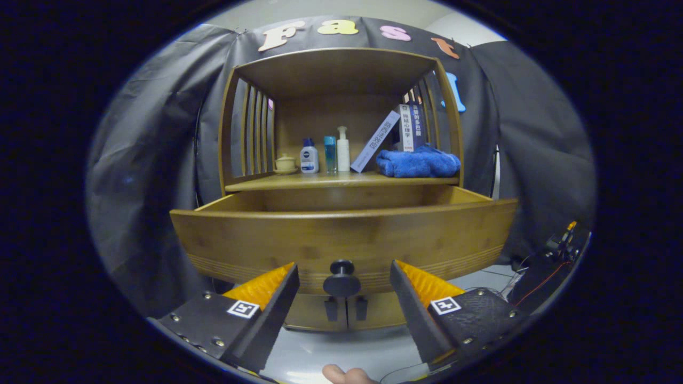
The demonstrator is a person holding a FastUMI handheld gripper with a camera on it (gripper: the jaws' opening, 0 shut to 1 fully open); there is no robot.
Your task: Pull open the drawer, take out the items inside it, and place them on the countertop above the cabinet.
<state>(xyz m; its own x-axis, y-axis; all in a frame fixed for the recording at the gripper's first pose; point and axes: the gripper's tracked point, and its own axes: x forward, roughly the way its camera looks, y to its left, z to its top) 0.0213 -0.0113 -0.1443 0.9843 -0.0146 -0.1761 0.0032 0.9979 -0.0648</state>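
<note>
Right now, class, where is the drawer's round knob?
In the gripper view, the knob sits low on the pulled-out drawer front, between the open fingers of the hand-held gripper, neither touching it.

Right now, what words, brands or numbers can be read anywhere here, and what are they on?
Nothing reads clearly enough to quote.
Upright books: spine print, too small to read.
Leaning book: spine print, too small to read.
Blue-capped bottle: label blurred.
Square markers on the fingers: coded patterns, no words.
Gripper: open, fingers on either side of the drawer knob; no text there.
</note>
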